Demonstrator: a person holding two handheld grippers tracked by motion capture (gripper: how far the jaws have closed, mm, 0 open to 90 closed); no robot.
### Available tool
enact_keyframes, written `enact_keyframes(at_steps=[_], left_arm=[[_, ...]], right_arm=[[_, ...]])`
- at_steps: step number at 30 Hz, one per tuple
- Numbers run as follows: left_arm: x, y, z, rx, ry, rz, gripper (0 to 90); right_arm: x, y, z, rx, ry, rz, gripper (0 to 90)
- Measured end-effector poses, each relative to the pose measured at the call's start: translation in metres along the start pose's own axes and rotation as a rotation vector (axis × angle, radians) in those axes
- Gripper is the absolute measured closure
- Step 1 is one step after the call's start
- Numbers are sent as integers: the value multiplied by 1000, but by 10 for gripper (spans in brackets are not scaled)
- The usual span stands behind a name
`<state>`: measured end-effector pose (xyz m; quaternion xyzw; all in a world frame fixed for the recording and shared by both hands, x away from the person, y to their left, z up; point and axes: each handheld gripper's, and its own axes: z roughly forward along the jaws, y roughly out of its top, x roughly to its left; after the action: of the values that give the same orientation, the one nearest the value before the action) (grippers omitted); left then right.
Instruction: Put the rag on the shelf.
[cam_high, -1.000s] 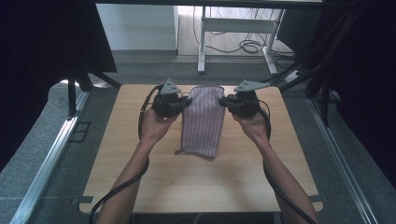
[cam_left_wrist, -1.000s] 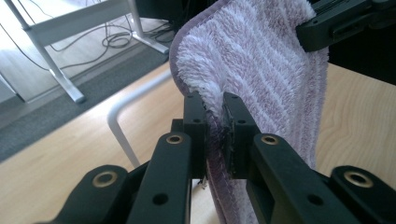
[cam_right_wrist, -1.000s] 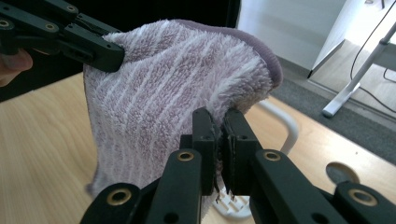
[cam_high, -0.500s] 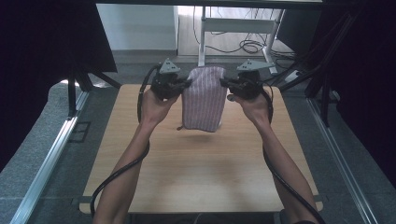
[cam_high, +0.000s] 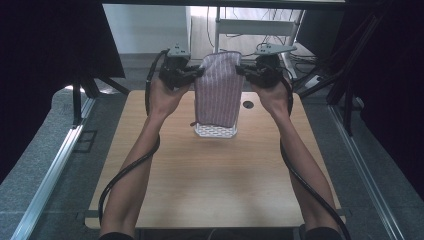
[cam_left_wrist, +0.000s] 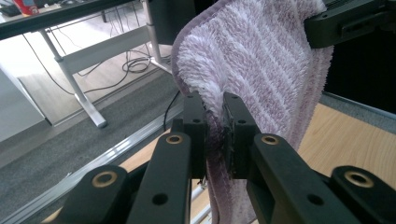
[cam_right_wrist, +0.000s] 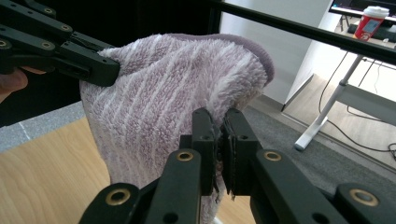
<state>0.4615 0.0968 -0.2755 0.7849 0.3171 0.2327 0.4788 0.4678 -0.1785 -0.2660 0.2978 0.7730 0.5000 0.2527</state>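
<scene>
a lilac towel (cam_high: 218, 90) with white stripes, black gripper jaws, and a pale wood-grain table (cam_high: 210, 180).

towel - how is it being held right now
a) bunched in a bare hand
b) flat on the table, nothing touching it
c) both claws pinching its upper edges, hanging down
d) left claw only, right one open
c: the left claw and the right claw are each shut on an upper edge of the towel, which hangs down over the table.

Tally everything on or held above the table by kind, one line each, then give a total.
Grippers: 2, left gripper and right gripper, each clamped on a top corner of the towel
Striped purple towel: 1, hanging
White patterned mat: 1, under the towel's lower edge
Total: 4
</scene>
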Motion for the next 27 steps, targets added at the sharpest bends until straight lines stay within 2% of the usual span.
enact_keyframes(at_steps=[9, 14, 20, 27], left_arm=[[12, 20, 4, 0, 6, -23, 811], [21, 25, 17, 11, 16, -59, 808], [28, 26, 30, 31, 21, -96, 802], [37, 19, 43, 60, 21, -135, 795]], right_arm=[[-10, 16, 3, -5, -14, 17, 837], [-19, 18, 12, 3, -27, 38, 834], [-28, 17, 24, 17, -44, 57, 831], [-35, 12, 36, 34, -42, 83, 826]])
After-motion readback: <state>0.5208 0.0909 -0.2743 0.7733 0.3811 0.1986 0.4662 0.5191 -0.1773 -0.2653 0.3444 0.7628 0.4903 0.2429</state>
